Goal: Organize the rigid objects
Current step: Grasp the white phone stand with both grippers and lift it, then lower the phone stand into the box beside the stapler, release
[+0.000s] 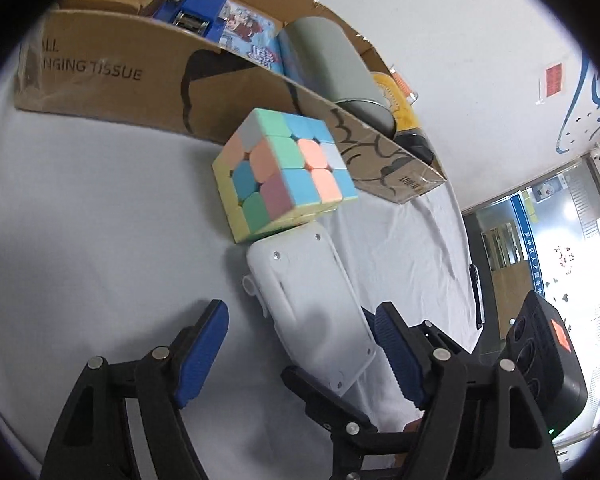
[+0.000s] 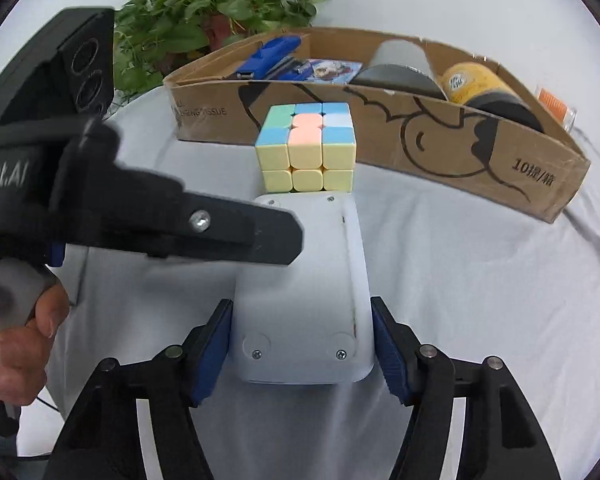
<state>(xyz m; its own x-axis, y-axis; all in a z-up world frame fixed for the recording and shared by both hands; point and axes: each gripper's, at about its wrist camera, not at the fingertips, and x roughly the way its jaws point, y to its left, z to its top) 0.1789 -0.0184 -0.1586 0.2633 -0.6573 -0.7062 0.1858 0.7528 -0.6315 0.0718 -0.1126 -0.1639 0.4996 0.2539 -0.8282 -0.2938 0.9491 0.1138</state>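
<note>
Right gripper (image 2: 302, 350) clamped on white plastic device (image 2: 300, 280), pads touching both its sides — the device lies back-up on the white cloth (image 2: 460, 280), its far end under the pastel cube (image 2: 306, 148). Left gripper (image 1: 300, 354) spread wide, gripping nothing, beside the device. Cube sits just in front of the cardboard box (image 2: 420, 136) holding a blue stapler (image 2: 268, 58) and gray can (image 2: 400, 68).

It looks like an office: a white wall with a red notice (image 1: 554, 79), a glass door (image 1: 540, 240) at far right, a potted plant (image 2: 220, 4)
</note>
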